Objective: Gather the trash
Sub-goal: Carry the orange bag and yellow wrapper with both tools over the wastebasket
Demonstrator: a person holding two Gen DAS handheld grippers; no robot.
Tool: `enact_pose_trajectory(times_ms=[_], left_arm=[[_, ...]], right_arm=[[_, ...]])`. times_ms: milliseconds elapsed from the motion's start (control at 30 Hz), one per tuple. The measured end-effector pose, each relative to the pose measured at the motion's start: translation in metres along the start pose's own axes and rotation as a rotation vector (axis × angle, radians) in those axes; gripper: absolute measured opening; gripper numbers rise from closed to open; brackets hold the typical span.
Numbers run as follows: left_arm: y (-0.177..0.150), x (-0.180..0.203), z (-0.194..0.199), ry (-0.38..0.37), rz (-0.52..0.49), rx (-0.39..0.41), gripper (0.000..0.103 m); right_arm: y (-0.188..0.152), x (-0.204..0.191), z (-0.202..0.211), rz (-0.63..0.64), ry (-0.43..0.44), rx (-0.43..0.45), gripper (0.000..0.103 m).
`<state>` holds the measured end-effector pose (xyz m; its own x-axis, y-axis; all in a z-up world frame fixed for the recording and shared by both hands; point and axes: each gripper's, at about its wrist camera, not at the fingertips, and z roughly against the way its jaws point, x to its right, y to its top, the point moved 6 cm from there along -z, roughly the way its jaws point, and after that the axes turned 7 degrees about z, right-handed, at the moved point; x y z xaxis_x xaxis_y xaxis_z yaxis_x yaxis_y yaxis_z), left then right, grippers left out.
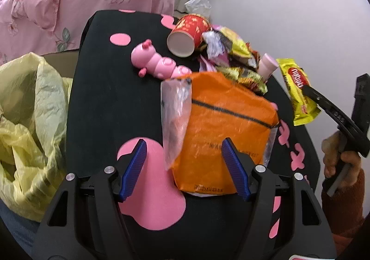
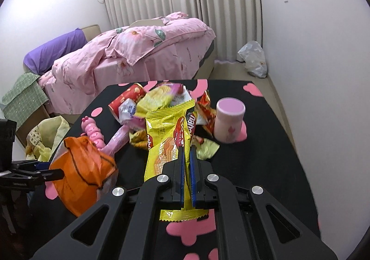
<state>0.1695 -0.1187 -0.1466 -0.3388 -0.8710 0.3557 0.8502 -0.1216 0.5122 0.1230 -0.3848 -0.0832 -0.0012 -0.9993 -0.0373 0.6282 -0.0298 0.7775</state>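
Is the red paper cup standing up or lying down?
Lying down: the red paper cup is on its side, its open mouth facing sideways.

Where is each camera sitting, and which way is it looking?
Left wrist: sits on the left hand-held gripper, looking down over the black table at the orange bag between its open jaws; the person's hand shows on the right.
Right wrist: sits on the right hand-held gripper, looking across the table toward the bed; its jaws pinch the yellow wafer wrapper.
Both see: orange bag, wrapper, pink toy, and each other's gripper.
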Motion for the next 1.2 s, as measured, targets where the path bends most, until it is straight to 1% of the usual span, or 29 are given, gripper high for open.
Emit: enact_pose_trajectory(times_ms=[33,67,100,133,167,200,367,467,533,633,667,733,833,933,1000,1067,1133,1167,1200], left_arm=[[-0.001,0.001,-0.002,0.007,0.001,-0.005,0.051],[-0.004,0.002,-0.006,0.018,-0.001,-0.017,0.033],[-0.005,0.002,-0.009,0.030,-0.002,-0.023,0.021],[-0.004,0.001,-0.009,0.036,0.001,-0.018,0.018],[-0.003,0.001,-0.005,0.029,0.014,0.000,0.013],[-0.002,0.001,0.000,0.023,0.020,0.016,0.011],[0.008,0.004,0.041,0.038,-0.001,0.132,0.010],[0.011,0.001,0.062,0.037,-0.002,0.174,0.009],[0.012,-0.003,0.075,0.040,0.005,0.198,0.009],[0.020,-0.020,0.104,0.075,0.018,0.264,0.008],[0.026,-0.034,0.120,0.100,0.035,0.302,0.008],[0.034,-0.062,0.144,0.134,0.080,0.353,0.008],[0.042,-0.100,0.172,0.203,0.143,0.417,0.008],[0.051,-0.144,0.202,0.341,0.188,0.498,0.008],[0.053,-0.164,0.208,0.394,0.201,0.507,0.008],[0.055,-0.180,0.201,0.429,0.198,0.482,0.008],[0.053,-0.194,0.177,0.478,0.150,0.427,0.008],[0.047,-0.200,0.161,0.507,0.124,0.385,0.008],[0.045,-0.207,0.146,0.520,0.111,0.344,0.008]], right_arm=[[-0.004,0.000,0.001,-0.012,0.006,-0.001,0.006],[-0.007,0.000,0.002,-0.020,0.009,-0.004,0.006],[-0.010,-0.002,0.002,-0.023,0.010,-0.008,0.006],[-0.012,-0.005,0.003,-0.017,0.010,-0.011,0.006],[-0.013,-0.009,0.005,-0.008,0.011,-0.011,0.006],[-0.013,-0.014,0.008,0.005,0.014,-0.007,0.006],[-0.002,-0.033,0.025,0.054,0.037,0.037,0.006],[0.009,-0.050,0.036,0.086,0.055,0.073,0.006],[0.015,-0.060,0.041,0.107,0.064,0.089,0.006],[0.024,-0.082,0.044,0.152,0.091,0.100,0.006],[0.026,-0.090,0.044,0.166,0.102,0.102,0.006],[0.033,-0.108,0.043,0.194,0.132,0.106,0.006],[0.044,-0.131,0.038,0.219,0.177,0.104,0.006],[0.059,-0.162,0.030,0.280,0.225,0.102,0.006],[0.071,-0.182,0.027,0.328,0.237,0.115,0.006],[0.084,-0.200,0.021,0.359,0.259,0.125,0.006],[0.096,-0.222,0.010,0.384,0.303,0.115,0.006],[0.100,-0.230,0.005,0.397,0.316,0.106,0.006],[0.103,-0.242,-0.005,0.419,0.332,0.087,0.006]])
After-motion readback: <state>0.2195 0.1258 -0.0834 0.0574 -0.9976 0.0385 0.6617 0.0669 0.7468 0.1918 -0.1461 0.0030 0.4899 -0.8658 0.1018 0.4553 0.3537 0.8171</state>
